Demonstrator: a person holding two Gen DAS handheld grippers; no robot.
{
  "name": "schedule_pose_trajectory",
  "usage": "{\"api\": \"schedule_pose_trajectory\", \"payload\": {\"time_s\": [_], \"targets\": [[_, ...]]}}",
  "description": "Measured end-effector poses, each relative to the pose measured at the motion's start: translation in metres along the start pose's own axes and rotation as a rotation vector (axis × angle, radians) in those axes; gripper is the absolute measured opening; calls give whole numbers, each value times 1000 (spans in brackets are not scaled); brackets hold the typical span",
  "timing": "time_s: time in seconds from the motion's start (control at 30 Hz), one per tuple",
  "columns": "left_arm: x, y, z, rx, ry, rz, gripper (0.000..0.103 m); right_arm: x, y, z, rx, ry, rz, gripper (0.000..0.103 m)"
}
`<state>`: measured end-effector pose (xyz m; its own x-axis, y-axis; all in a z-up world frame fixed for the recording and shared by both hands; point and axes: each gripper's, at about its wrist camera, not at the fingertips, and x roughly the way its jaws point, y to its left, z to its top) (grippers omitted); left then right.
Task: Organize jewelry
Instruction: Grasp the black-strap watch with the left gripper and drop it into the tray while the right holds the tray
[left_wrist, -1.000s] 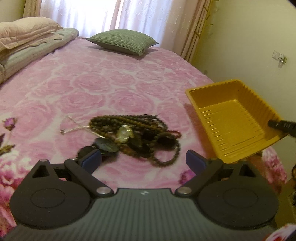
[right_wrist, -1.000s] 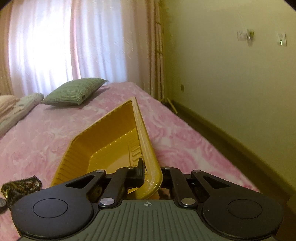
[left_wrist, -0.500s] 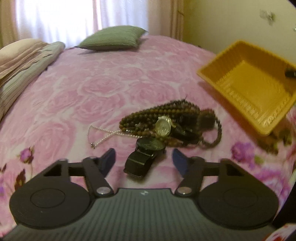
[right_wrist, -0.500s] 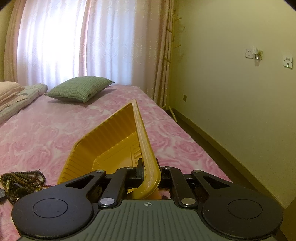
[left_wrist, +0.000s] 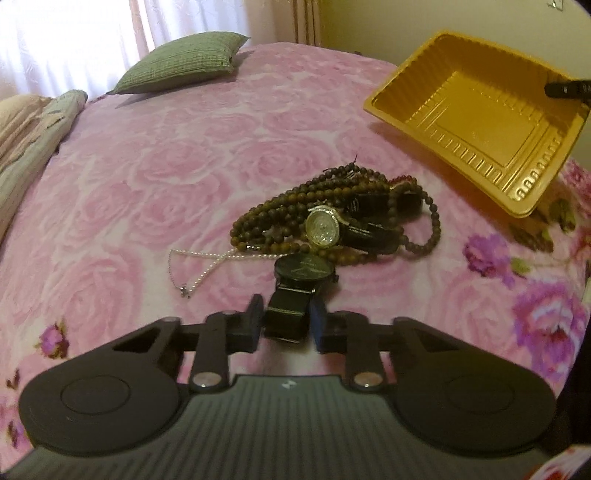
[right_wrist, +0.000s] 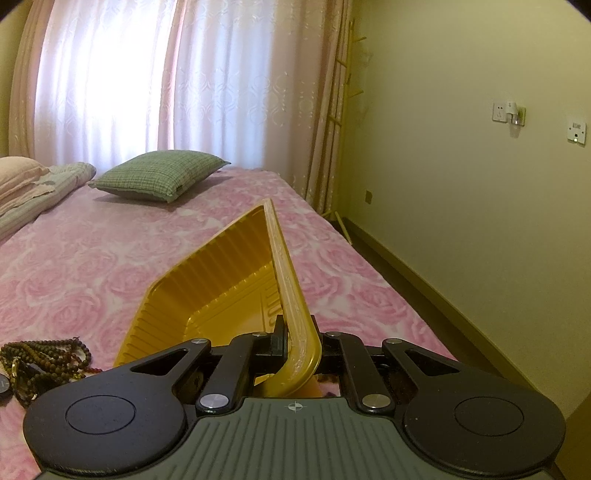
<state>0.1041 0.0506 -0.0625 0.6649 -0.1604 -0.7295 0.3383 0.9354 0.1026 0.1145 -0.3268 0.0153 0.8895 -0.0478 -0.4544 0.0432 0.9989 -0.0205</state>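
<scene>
On the pink bedspread (left_wrist: 155, 177): jewelry is lying in one heap near the left gripper.
Black watch (left_wrist: 303, 271): is lying at the heap's near edge, strap between the jaws.
Left gripper (left_wrist: 284, 319): jaws are closing narrowly around the strap; contact unclear.
Gold watch (left_wrist: 323, 230): is resting on brown bead strands (left_wrist: 280, 214).
Pearl chain (left_wrist: 201, 264): is trailing left.
Yellow tray (left_wrist: 476, 114): is tilting at far right.
Right gripper (right_wrist: 297, 345): is clamping its rim.

Bare pink bedspread (left_wrist: 184, 155) lies open left of the bead pile (left_wrist: 325, 206); yellow tray (left_wrist: 480, 122) blocks right.
</scene>
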Motion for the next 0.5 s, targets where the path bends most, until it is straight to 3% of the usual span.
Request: {"api": "schedule_pose_trajectory", "payload": {"time_s": [0.2,0.5], "targets": [[-10,1,13,23,-7,-36,19,0,0,0,-5,-1,-1,8],[-33,-5,60,45,-75,-82,18,-1,-1,0,-9,-1,2,8]]}}
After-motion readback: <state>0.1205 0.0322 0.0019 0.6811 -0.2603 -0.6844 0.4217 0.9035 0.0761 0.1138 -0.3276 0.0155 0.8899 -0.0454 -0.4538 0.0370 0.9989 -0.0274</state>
